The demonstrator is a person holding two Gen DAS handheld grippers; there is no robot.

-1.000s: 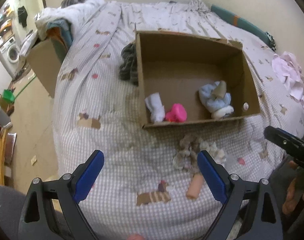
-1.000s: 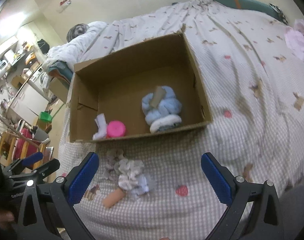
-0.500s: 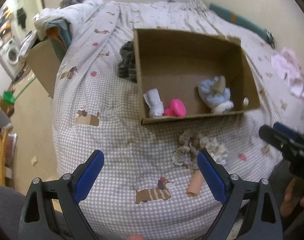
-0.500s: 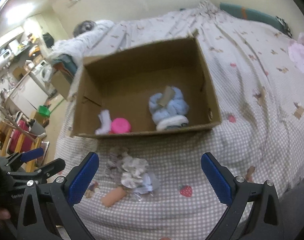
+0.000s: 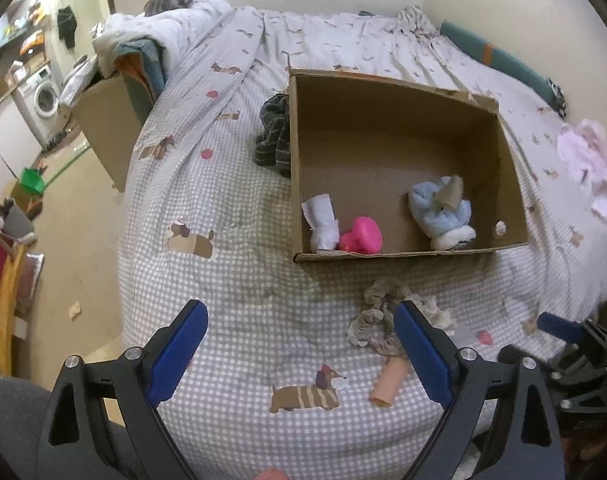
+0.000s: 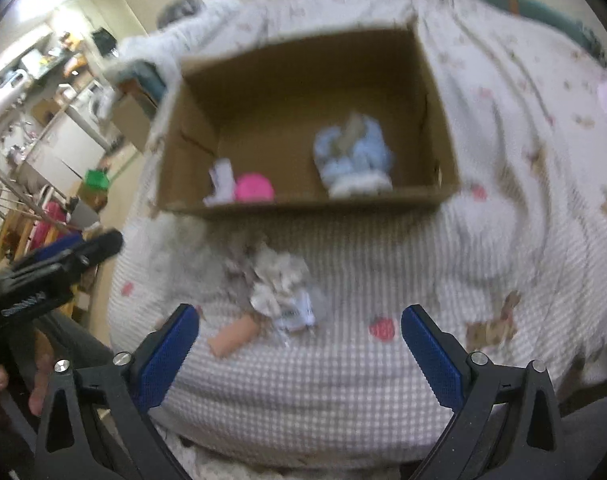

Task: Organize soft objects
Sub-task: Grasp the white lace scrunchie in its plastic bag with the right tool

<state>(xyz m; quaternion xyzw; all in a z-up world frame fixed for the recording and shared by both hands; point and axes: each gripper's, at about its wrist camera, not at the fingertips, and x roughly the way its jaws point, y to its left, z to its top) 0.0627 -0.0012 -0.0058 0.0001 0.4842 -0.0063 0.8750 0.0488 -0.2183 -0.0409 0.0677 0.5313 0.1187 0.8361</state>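
three frilly scrunchies (image 5: 377, 322) bunched together, beige and cream, on checked bedspread (image 5: 239, 280)

We see a matt brown cardboard box (image 5: 403, 120) on a checked cloth bedspread (image 5: 231, 280), with ruffled fabric scrunchies (image 5: 377, 316) just before the box.

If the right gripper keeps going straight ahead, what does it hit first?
Probably the bedspread, just right of the scrunchie pile; the cardboard box lies beyond. Blur makes depth uncertain.
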